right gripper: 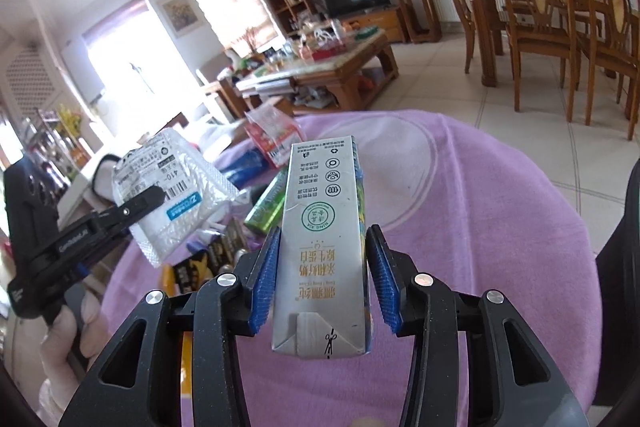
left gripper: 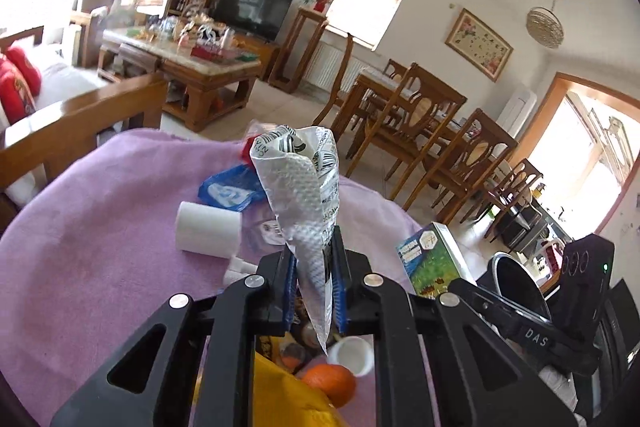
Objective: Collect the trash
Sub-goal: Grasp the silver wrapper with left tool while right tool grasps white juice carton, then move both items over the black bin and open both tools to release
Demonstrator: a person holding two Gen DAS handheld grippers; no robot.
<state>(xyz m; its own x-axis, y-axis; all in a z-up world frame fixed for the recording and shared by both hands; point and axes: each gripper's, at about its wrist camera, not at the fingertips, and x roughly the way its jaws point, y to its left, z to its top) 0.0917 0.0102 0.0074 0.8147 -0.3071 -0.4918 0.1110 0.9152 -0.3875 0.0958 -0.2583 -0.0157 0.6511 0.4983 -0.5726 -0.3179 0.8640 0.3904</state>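
In the left wrist view my left gripper is shut on a crumpled white plastic mailer bag, which stands up from between the blue pads. The right wrist view shows the same bag at the left, pinched by the left gripper's fingers, with a person's hand below. My right gripper is shut on a silver milk carton, held lengthwise above the purple cloth. Seen from the left wrist, the carton's green printed face is at the right.
On the purple cloth lie a white roll, a blue packet, an orange, a white cap and a yellow bag. A red packet and a green box lie further off. Wooden chairs stand beyond.
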